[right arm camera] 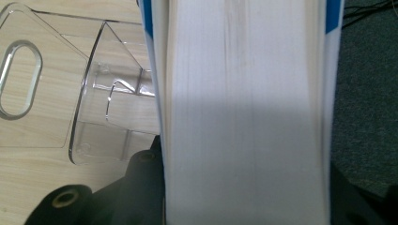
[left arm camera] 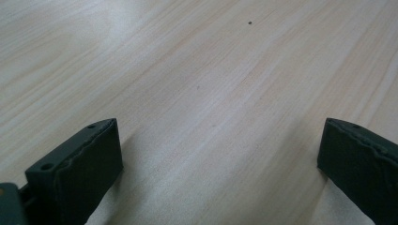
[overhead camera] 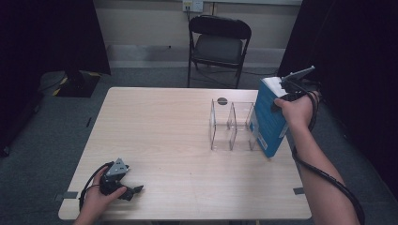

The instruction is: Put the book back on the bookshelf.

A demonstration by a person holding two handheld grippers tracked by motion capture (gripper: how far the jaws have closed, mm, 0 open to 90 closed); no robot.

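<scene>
item: thick blue-covered book (overhead camera: 268,117), long axis upright, tilted, clenched in my right fingers (overhead camera: 280,91) beside the clear acrylic divider rack (overhead camera: 232,125), which lies leftward. left fingers (overhead camera: 133,191) released, resting on the light wooden bench (overhead camera: 164,131).

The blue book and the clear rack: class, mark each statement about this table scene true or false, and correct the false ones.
1. The right gripper holds the blue book by its upper end. True.
2. The blue book lies flat on the table. False: it stands tilted, its lower corner near the table's right edge beside the clear rack.
3. The left gripper grips a pen. False: its jaws stand wide apart over bare wood with nothing between them.
4. The clear rack's compartments already hold books. False: in the high view they look empty.
5. A black folding chair stands beyond the table's far edge. True.
</scene>
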